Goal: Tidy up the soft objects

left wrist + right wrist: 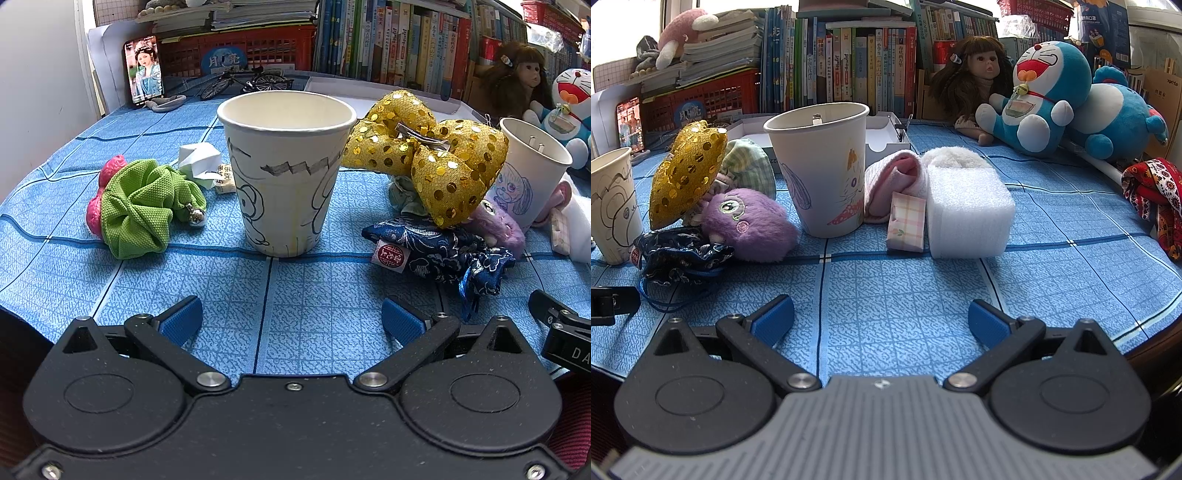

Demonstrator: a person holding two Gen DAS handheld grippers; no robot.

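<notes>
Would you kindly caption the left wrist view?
Open left gripper faces a paper cup between a green scrunchie and gold bow.

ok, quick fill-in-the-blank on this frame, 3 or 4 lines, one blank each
1. The green scrunchie lies to the ____ of the paper cup in the left wrist view.
2. The gold sequin bow rests on top of a dark ____ brocade pouch.
3. The white foam block lies on the ____ tablecloth.
4. Both grippers' fingers are ____.

Missing words: left; blue; blue; open
</notes>
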